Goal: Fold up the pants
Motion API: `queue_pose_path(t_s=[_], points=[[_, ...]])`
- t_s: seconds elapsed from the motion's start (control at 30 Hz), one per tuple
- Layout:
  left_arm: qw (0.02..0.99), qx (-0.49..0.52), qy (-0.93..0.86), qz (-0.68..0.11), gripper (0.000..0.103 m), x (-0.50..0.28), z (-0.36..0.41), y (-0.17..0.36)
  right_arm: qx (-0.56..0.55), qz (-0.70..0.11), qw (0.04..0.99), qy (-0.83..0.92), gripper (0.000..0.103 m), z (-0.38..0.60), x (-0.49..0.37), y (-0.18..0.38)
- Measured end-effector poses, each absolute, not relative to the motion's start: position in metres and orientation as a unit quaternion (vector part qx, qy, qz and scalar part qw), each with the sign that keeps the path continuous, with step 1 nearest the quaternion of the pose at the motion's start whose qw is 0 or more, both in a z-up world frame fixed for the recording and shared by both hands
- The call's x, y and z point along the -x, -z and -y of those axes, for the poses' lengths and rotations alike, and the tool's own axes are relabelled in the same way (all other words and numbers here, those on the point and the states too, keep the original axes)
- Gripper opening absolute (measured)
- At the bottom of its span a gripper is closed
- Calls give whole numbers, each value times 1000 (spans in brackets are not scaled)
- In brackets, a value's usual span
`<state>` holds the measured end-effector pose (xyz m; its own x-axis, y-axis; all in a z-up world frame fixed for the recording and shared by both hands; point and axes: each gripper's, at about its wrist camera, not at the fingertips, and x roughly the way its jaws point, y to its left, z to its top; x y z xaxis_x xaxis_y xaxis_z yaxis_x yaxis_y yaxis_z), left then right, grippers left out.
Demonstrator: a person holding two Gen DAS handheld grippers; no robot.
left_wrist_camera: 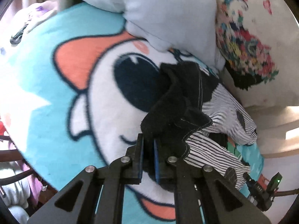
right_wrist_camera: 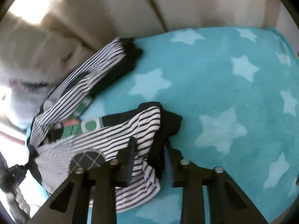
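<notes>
While the striped pants (right_wrist_camera: 104, 140) lie bunched on the star blanket (right_wrist_camera: 224, 93), your left gripper (left_wrist_camera: 148, 145) pinches their dark waistband and your right gripper (right_wrist_camera: 149, 158) clamps a cuff.

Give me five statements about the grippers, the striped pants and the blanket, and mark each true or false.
1. The left gripper pinches a black part of the striped pants. True.
2. The right gripper hangs open over bare blanket with no cloth between its fingers. False: striped and black cloth of the pants sits between its fingers.
3. The blanket under the pants is teal with pale stars. True.
4. The pants are plain red. False: they are white with dark stripes and black cuffs.
5. In the right wrist view, one pant leg stretches away toward the beige couch. True.
</notes>
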<state>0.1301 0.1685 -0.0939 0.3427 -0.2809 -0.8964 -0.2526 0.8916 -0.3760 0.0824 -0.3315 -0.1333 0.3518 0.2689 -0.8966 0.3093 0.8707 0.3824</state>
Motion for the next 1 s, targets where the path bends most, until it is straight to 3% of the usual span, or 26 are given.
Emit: queue_pose_path(t_s=[0.2,0.33,0.43,0.6,0.67,0.7,0.8,1.0], points=[[808,184,-58,-556,0,-115,-194,75,-263,-571,777,-45,19,311,-79,125],[805,230,-66,-543,0,-111,-224,77,-253,-583,772,1,21,321,-78,143],[818,235,-47,-523,1,-100,-226,65,-287,-567,772,18,34,338,-67,138],[814,250,-27,-524,16,-90,-211,61,-260,-528,809,10,67,333,-60,114],[809,258,-17,-528,21,-87,-203,60,-253,-539,803,0,67,323,-66,118],[804,269,-9,-531,23,-86,-198,62,-249,-547,800,-8,67,318,-68,122],[796,280,8,-537,25,-87,-185,67,-217,-565,796,-15,13,310,-71,127],[801,252,24,-542,27,-93,-165,65,-239,-555,793,75,13,353,-50,126]])
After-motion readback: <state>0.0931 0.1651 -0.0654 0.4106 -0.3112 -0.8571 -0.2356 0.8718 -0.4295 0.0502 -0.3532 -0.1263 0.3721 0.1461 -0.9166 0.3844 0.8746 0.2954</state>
